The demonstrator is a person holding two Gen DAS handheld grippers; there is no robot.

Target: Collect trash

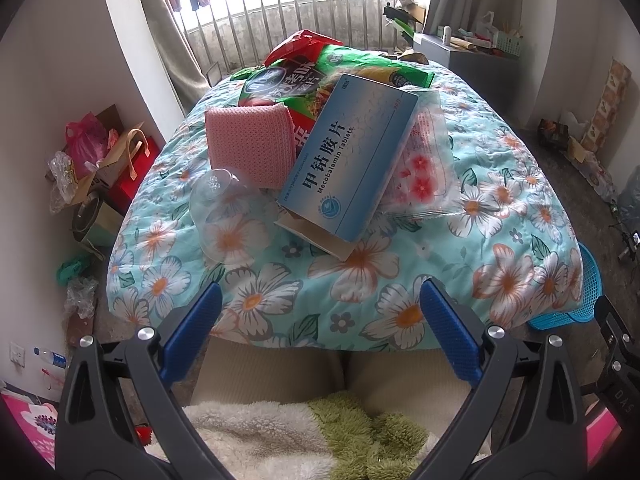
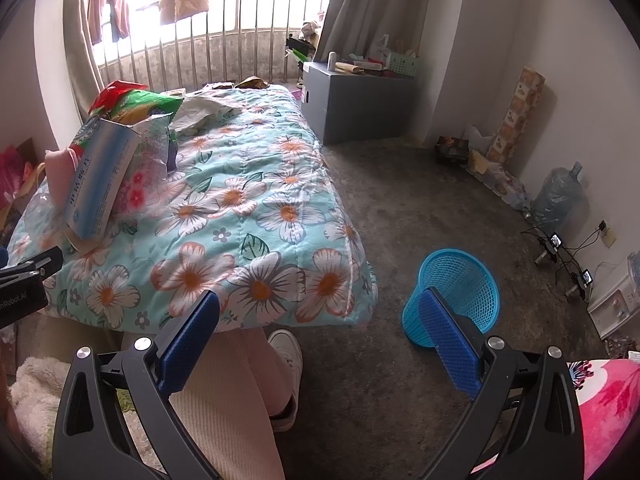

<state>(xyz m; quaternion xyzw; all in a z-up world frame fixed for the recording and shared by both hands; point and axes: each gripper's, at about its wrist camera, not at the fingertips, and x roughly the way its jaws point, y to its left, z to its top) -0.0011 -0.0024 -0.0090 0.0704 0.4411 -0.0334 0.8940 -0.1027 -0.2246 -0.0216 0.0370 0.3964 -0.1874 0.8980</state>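
Trash lies on a floral quilt [image 1: 500, 216]: a blue medicine box [image 1: 352, 164] with an open end, a pink pack [image 1: 248, 140], a clear plastic cup [image 1: 224, 208], a clear floral bag [image 1: 428, 168], and green and red snack bags [image 1: 304, 76]. My left gripper [image 1: 320, 312] is open and empty, near the quilt's front edge, short of the box. My right gripper [image 2: 320, 320] is open and empty, held over the floor between the quilt [image 2: 256, 208] and a blue mesh bin [image 2: 456, 296]. The box [image 2: 104, 180] shows at the left of the right wrist view.
The bin stands on the concrete floor to the right of the bed. A grey cabinet [image 2: 356, 100] is at the back. Bags and boxes [image 1: 96, 160] crowd the left wall. A water jug [image 2: 560, 196] and cables are along the right wall. The person's legs [image 2: 232, 392] are below.
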